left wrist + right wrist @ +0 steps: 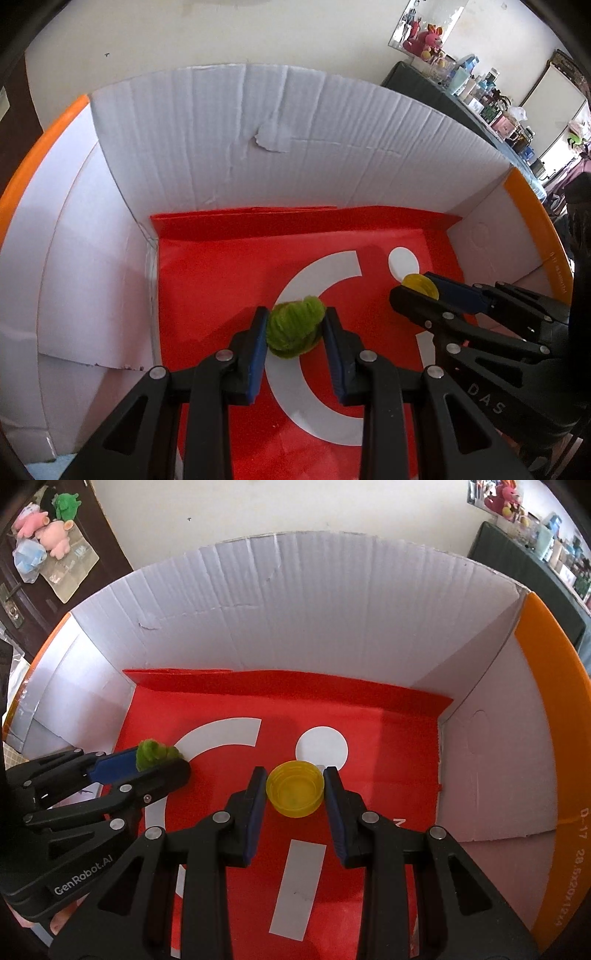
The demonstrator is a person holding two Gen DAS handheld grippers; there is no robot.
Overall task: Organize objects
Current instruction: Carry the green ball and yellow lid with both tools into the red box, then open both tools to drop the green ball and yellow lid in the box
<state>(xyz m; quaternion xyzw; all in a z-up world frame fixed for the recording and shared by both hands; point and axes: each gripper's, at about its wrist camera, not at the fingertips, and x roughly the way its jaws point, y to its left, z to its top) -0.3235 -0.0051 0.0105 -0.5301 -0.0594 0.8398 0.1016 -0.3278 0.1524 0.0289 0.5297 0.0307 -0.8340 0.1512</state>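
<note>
My left gripper (294, 325) is shut on a fuzzy green pipe-cleaner ball (294, 330), held just above the red floor of a cardboard box (207, 155). It also shows in the right wrist view (159, 760) at the left, with the green ball (155, 755) between its blue pads. My right gripper (294, 786) is shut on a yellow plastic bottle cap (294, 788), open side up, over the red floor. In the left wrist view the right gripper (419, 286) enters from the right with the yellow cap (419, 285) at its tips.
The box has tall white cardboard walls (295, 605) with orange rims (550, 709) and a red liner with white logo shapes (321, 751). Outside stand a cluttered dark shelf (480, 92) and plush toys (48, 531).
</note>
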